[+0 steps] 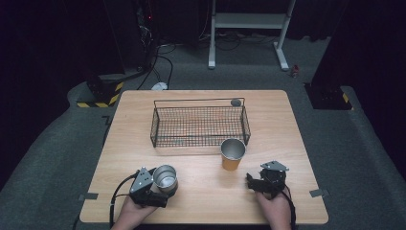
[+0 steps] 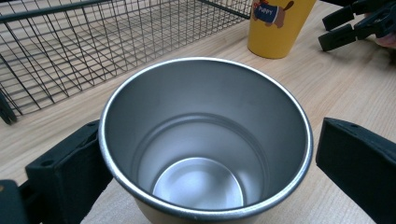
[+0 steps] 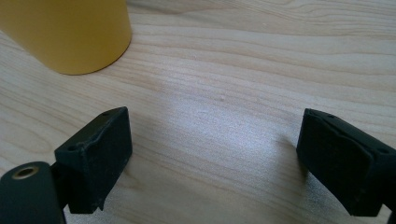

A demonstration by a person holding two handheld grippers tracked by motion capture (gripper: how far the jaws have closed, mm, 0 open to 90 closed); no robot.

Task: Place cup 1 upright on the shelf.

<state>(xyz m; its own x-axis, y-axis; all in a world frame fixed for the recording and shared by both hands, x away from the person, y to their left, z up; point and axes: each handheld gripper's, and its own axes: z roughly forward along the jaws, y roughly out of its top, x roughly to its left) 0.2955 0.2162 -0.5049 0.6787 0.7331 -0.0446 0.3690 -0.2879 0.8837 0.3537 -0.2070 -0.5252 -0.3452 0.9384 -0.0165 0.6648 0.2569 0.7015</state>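
A black wire basket point(image 1: 198, 125) stands empty on the far middle of the light wooden worktop point(image 1: 139, 120). A small grey round thing point(image 1: 235, 102) sits at the basket's far right corner. Beyond the worktop, on the grey carpet point(image 1: 57, 143), are a white metal stand point(image 1: 249, 21), black cables point(image 1: 163, 62) and, far left, a yellow-and-black striped block point(image 1: 103, 96).

You are viewing the table point(image 1: 201, 191) from above, facing forward; both gripper cameras are looking close, sharing the yellow cup point(image 2: 275, 28).
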